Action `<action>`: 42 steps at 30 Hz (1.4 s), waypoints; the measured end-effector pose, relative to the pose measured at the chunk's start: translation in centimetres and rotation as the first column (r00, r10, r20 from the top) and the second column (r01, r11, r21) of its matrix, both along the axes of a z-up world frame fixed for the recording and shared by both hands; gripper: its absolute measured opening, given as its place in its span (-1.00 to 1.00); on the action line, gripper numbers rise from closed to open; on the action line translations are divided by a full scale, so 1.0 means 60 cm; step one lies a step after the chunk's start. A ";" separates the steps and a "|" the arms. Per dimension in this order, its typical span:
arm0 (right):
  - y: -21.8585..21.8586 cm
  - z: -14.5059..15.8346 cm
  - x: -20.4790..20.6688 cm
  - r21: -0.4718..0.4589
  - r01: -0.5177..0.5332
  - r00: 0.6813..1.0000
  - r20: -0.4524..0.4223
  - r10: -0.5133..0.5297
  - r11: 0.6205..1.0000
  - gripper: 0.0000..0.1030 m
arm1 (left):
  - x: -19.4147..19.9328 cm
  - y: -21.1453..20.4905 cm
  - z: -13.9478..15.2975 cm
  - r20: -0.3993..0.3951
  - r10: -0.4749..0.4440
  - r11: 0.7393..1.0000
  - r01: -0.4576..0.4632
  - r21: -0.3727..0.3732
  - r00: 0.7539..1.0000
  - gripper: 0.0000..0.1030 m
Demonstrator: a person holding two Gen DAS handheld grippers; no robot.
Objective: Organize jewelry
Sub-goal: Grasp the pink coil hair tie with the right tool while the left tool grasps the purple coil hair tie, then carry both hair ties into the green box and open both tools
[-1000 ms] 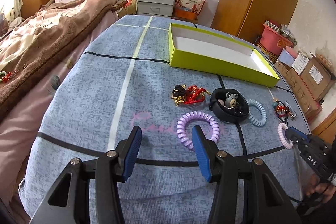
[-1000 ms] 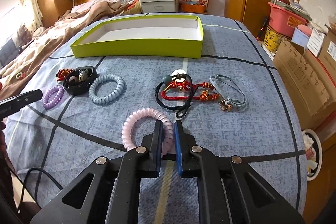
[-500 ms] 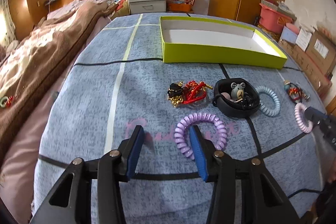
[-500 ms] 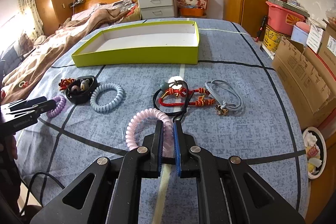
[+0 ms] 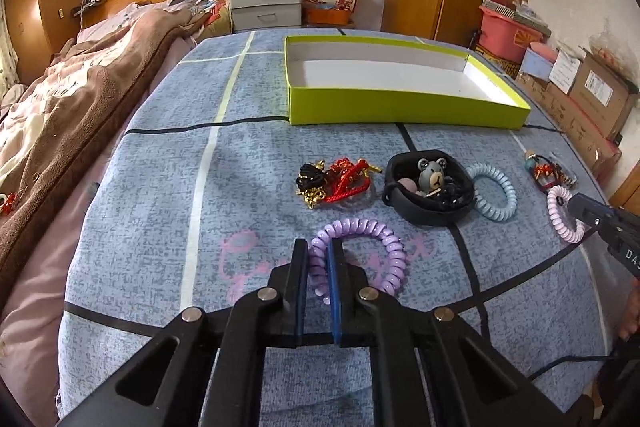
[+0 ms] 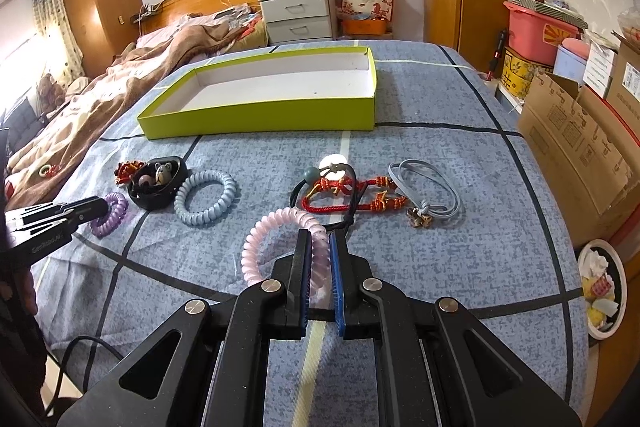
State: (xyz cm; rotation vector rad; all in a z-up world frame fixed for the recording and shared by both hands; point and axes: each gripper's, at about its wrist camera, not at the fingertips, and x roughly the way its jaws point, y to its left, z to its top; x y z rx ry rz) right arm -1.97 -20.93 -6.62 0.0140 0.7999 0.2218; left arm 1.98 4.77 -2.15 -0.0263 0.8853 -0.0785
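Nearest, the left gripper [image 5: 318,253] has just closed its jaws on a purple coil bracelet [image 5: 362,253], and the right gripper [image 6: 320,247], lettered "DAS" on its side, pinches a pink coil bracelet [image 6: 280,241] on the blue bedspread [image 6: 460,267]. Beyond lie a black pouch [image 5: 430,193] holding a bear charm, a pale blue coil [image 6: 206,197] and red cords [image 6: 352,195]. Farthest stands 1 empty lime-green box [image 5: 400,111].

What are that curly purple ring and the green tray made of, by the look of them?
The purple coil ring looks like smooth, glossy plastic: its spiral loops catch the light, and it is probably springy. The green tray appears to be thin cardboard with a matte finish outside and plain white inside: its walls are flat, with crisp folded corners.
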 end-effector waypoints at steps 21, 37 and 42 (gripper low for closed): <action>-0.002 0.046 0.020 0.028 0.004 0.998 0.065 -0.006 1.000 -0.81 | 0.014 0.019 0.057 0.085 0.023 0.996 -0.015 -0.090 0.996 -0.81; 0.006 0.094 0.173 -0.005 0.028 0.994 0.105 -0.027 1.000 -0.81 | 0.150 0.018 0.098 0.115 0.022 0.990 -0.006 -0.138 0.993 -0.81; 0.007 0.082 0.230 -0.014 0.044 0.996 0.072 -0.043 0.999 -0.81 | 0.201 0.014 0.096 0.119 0.015 0.992 0.000 -0.126 0.993 -0.81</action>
